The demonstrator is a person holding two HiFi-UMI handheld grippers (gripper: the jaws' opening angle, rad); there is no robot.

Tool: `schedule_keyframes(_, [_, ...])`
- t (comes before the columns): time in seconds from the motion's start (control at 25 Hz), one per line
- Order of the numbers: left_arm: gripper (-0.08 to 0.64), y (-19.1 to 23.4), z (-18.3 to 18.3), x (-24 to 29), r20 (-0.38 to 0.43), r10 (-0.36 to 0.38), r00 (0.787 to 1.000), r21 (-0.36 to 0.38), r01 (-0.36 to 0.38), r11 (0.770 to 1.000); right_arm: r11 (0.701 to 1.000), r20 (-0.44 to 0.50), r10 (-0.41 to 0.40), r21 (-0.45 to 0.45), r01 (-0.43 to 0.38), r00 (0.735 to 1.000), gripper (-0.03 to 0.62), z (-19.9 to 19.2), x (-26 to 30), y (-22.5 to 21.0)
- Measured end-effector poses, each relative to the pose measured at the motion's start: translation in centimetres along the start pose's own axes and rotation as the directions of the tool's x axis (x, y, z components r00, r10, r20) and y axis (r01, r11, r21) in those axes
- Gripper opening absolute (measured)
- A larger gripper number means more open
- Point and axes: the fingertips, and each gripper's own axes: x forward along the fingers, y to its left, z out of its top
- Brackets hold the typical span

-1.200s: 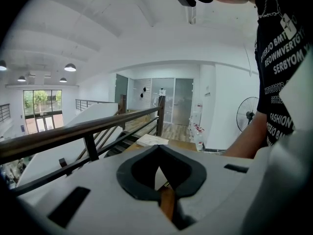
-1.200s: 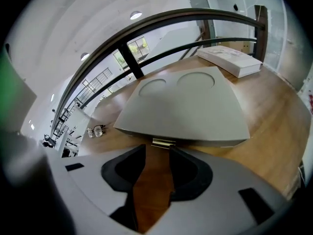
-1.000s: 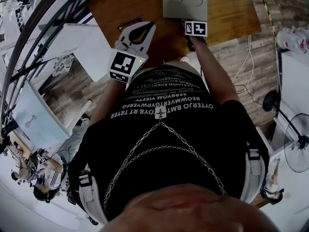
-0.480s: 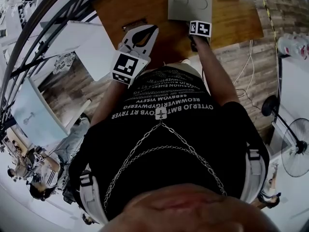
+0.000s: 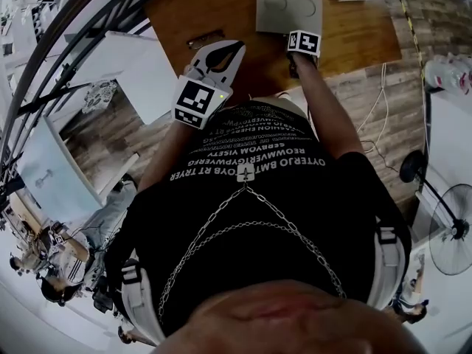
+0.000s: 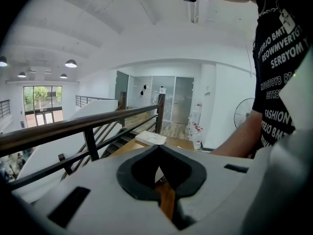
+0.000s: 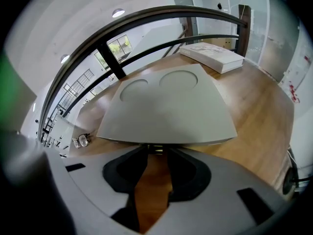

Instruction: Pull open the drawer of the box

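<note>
Against a second ago, little change: the whole head view has slid a touch rightward, and box and grippers keep their places relative to each other. The right gripper (image 7: 155, 151) has just been closing its jaws, with the drawer pull (image 7: 155, 148) between them

Box (image 5: 289, 9): grey, flat, two shallow round recesses (image 7: 178, 79) in its top. It lies on the wooden table (image 5: 354, 28), front edge toward the person. The drawer looks pushed in; we see only the small pull at the middle of the front edge

Right gripper: points steeply down at that front edge. Its tips sit against either side of the pull, and bare wood shows in the gap behind them. Its marker cube (image 5: 304, 43) sits just beside the box's near edge in the head view

Left gripper (image 6: 157, 147): held up off the table, well to the left of the box, marker cube (image 5: 198, 98) toward the person. Its jaws are closed tip to tip with nothing between them

Around: white book-like slab (image 7: 212, 55) on the far side of the table, beyond the box. Dark handrail (image 7: 146, 23) runs past the table. Standing fan (image 5: 451, 227) on the floor at the right. The person wears a black printed shirt (image 5: 258, 198) with a chain across it
</note>
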Motion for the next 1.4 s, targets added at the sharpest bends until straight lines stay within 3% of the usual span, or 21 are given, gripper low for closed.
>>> schedule_keyframes(0.32, [0.005, -1.5, 0.8, -0.9, 0.013, 0.038, 0.999, 0.013, -0.039, 0.999, 0.997, -0.023, 0.066, 0.035, -0.065, 0.998, 0.100, -0.5, 0.1, -0.4])
schedule_keyframes(0.48, [0.005, -2.6, 0.9, -1.3, 0.014, 0.048, 0.999, 0.022, -0.048, 0.999, 0.999, -0.002, 0.040, -0.014, -0.040, 0.999, 0.020, -0.5, -0.4, -0.6])
schedule_keyframes(0.6, [0.005, -3.2, 0.7, -1.9, 0.009, 0.055, 0.998, 0.022, -0.055, 0.998, 0.999, 0.004, 0.027, -0.027, -0.027, 1.000, 0.022, -0.5, -0.6, -0.4])
schedule_keyframes(0.64, [0.005, -3.3, 0.6, -2.2, 0.007, 0.057, 0.998, 0.023, -0.057, 0.998, 0.999, 0.001, 0.039, -0.013, -0.039, 0.999, 0.035, -0.6, -0.6, -0.3])
schedule_keyframes(0.68, [0.005, -3.4, 0.6, -2.4, 0.006, 0.059, 0.998, 0.024, -0.059, 0.998, 0.998, -0.005, 0.060, 0.005, -0.060, 0.998, 0.109, -0.8, -0.5, 0.0])
schedule_keyframes(0.72, [0.005, -3.5, 0.5, -2.6, 0.006, 0.061, 0.998, 0.024, -0.061, 0.998, 0.996, -0.010, 0.084, 0.026, -0.083, 0.996, 0.238, -1.0, -0.3, 0.3])
schedule_keyframes(0.76, [0.005, -3.6, 0.5, -2.8, 0.007, 0.063, 0.998, 0.024, -0.063, 0.998, 0.994, -0.015, 0.102, 0.046, -0.101, 0.995, 0.272, -1.2, -0.2, 0.5])
schedule_keyframes(0.88, [0.005, -3.7, 0.2, -3.4, 0.001, 0.068, 0.998, 0.023, -0.068, 0.997, 0.993, -0.022, 0.102, 0.060, -0.101, 0.995, 0.269, -1.4, 0.3, 0.9])
schedule_keyframes(0.96, [0.005, -3.6, 0.1, -3.6, -0.003, 0.068, 0.998, 0.023, -0.068, 0.997, 0.997, -0.032, 0.068, 0.050, -0.067, 0.997, 0.219, -1.1, 0.6, 0.7])
schedule_keyframes(1.12, [0.005, -3.5, -0.6, -3.9, -0.010, 0.070, 0.998, 0.022, -0.069, 0.997, 0.996, -0.025, 0.072, 0.046, -0.070, 0.997, 0.214, -1.0, 0.6, 0.5])
schedule_keyframes(1.2, [0.005, -3.2, -1.0, -4.0, -0.014, 0.068, 0.998, 0.020, -0.068, 0.997, 0.995, -0.013, 0.084, 0.046, -0.083, 0.996, 0.158, -1.1, 0.6, 0.9])
schedule_keyframes(1.4, [0.005, -3.6, -0.7, -4.2, -0.003, 0.050, 0.999, 0.028, -0.050, 0.998, 0.996, 0.000, 0.078, 0.040, -0.078, 0.997, 0.156, -1.3, 0.4, 1.1])
